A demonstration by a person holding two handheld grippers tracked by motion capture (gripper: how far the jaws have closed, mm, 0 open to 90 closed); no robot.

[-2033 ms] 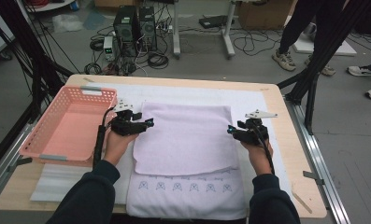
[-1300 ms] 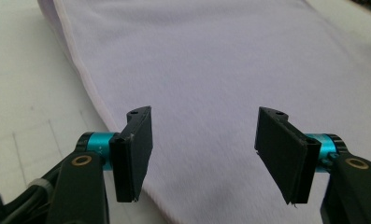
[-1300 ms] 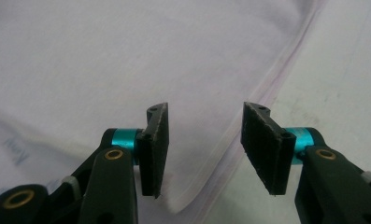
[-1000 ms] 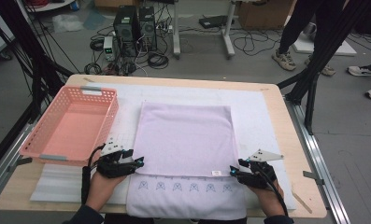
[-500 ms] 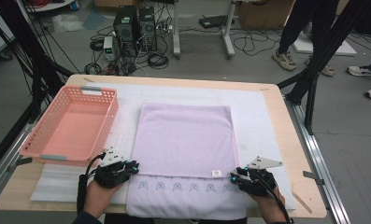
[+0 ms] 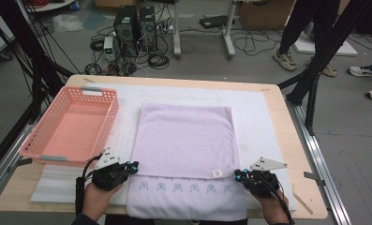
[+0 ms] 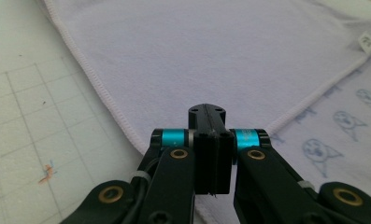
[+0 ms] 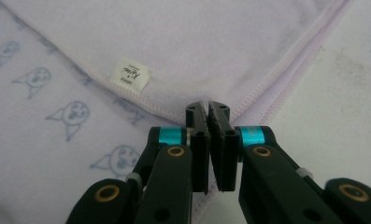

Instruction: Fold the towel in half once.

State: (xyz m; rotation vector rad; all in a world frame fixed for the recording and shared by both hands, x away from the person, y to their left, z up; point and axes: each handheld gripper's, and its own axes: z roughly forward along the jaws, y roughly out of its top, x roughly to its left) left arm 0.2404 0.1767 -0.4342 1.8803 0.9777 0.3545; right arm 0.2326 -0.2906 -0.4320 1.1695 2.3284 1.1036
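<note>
Two black tongs, left and right, jaws just closed, pinching near corners of folded lilac terry towel; soft, light, limp, so grip hems.

The left gripper sits low at the near left, its jaws pressed flat together — they have just been closing. Its hand comes up from behind it, a cable looping off the outer side. The right gripper mirrors it at the near right, its jaws also just closed — their tips nearly meeting — with the right hand behind it.
</note>
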